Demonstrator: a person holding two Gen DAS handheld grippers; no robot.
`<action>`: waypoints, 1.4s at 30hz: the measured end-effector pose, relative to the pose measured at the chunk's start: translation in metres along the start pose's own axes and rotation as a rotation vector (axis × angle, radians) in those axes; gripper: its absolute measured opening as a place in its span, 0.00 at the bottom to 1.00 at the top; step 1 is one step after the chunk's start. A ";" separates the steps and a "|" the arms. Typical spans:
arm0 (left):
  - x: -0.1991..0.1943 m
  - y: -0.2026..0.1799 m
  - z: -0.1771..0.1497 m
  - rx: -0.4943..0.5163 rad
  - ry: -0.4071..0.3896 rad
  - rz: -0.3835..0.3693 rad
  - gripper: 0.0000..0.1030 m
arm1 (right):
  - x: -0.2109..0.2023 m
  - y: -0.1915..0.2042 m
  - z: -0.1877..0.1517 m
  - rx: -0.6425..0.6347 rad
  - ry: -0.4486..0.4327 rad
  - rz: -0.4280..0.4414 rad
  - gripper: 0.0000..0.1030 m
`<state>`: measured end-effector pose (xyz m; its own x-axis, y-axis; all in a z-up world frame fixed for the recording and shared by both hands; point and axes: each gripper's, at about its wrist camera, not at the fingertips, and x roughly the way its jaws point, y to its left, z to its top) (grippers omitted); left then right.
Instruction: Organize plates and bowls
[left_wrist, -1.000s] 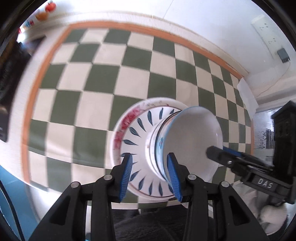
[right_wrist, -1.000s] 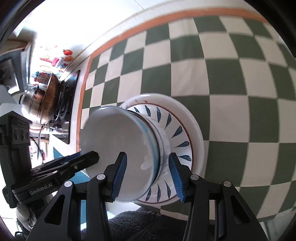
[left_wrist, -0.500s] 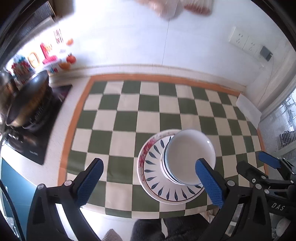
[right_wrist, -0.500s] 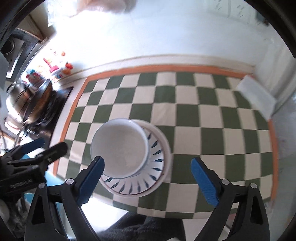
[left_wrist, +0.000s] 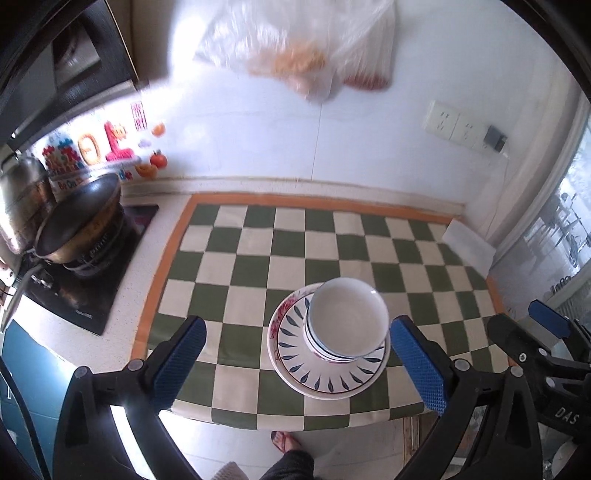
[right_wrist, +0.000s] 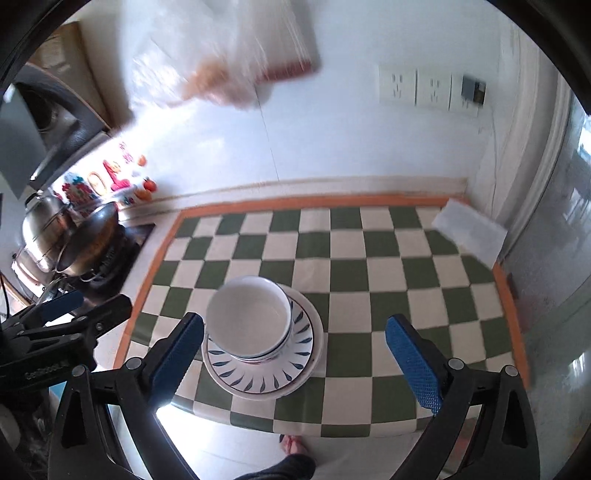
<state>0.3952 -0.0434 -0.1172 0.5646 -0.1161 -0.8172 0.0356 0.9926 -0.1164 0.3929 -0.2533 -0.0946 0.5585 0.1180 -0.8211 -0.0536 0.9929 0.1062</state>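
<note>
Hovering above stacked bowls on plates, angled downward: left gripper agape, empty; right gripper opening, empty; bowl count unclear.

The plastic bag hanging on the wall at twelve o'clock is smeared, its contents unreadable. The white bowl hides how many bowls sit under it and covers the plate's centre. At six o'clock a person's foot is cut off.
</note>
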 end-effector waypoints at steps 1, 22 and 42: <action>-0.010 -0.001 -0.002 0.002 -0.014 -0.001 0.99 | -0.016 0.003 -0.003 -0.010 -0.030 -0.003 0.98; -0.205 -0.010 -0.099 -0.004 -0.209 0.106 0.99 | -0.235 0.033 -0.098 -0.052 -0.213 -0.018 0.98; -0.268 0.022 -0.135 0.031 -0.280 0.097 0.99 | -0.320 0.082 -0.144 -0.040 -0.303 -0.079 0.98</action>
<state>0.1332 0.0042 0.0231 0.7719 -0.0099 -0.6357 -0.0075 0.9997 -0.0246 0.0904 -0.2070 0.0958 0.7834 0.0363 -0.6204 -0.0295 0.9993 0.0212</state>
